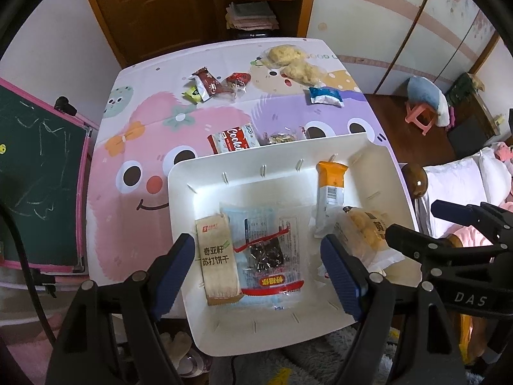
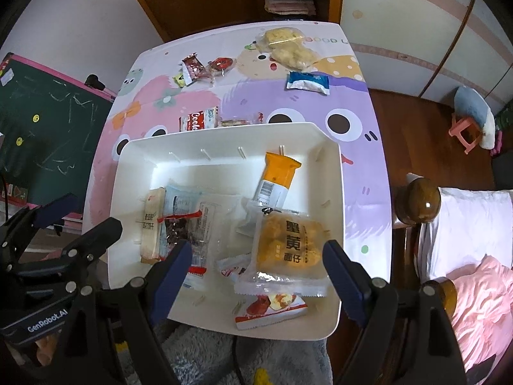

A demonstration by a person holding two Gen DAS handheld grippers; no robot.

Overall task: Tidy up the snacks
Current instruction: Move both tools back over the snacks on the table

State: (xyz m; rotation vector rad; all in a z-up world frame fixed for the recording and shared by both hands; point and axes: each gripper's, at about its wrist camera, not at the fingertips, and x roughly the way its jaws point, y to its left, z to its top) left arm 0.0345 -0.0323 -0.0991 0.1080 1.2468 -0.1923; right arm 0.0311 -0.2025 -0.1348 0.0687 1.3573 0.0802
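A white bin (image 1: 179, 179) (image 2: 128, 160) stands at the near edge of the cartoon tablecloth. It holds a beige cracker pack (image 1: 218, 260) (image 2: 150, 227), a clear pack with dark dried fruit (image 1: 266, 250) (image 2: 182, 224), an orange bar (image 1: 330, 186) (image 2: 275, 179) and a yellow pastry pack (image 1: 365, 234) (image 2: 288, 243). My left gripper (image 1: 259, 272) is open and empty above the cracker and dried fruit packs. My right gripper (image 2: 259, 276) is open and empty above the pastry pack. Loose snacks lie beyond the bin: a cookie pack (image 1: 234, 138) (image 2: 198, 120), red wrappers (image 1: 208, 83) (image 2: 195, 67), a blue pack (image 1: 325, 96) (image 2: 307, 81), pale puffs (image 1: 298, 64) (image 2: 288, 48).
A chalkboard (image 1: 38, 176) (image 2: 48, 134) stands at the left. A bed with a wooden post (image 2: 416, 202) is at the right. A wooden shelf (image 1: 250, 6) and a wardrobe stand behind the table. A pink stool (image 2: 465, 131) is on the floor.
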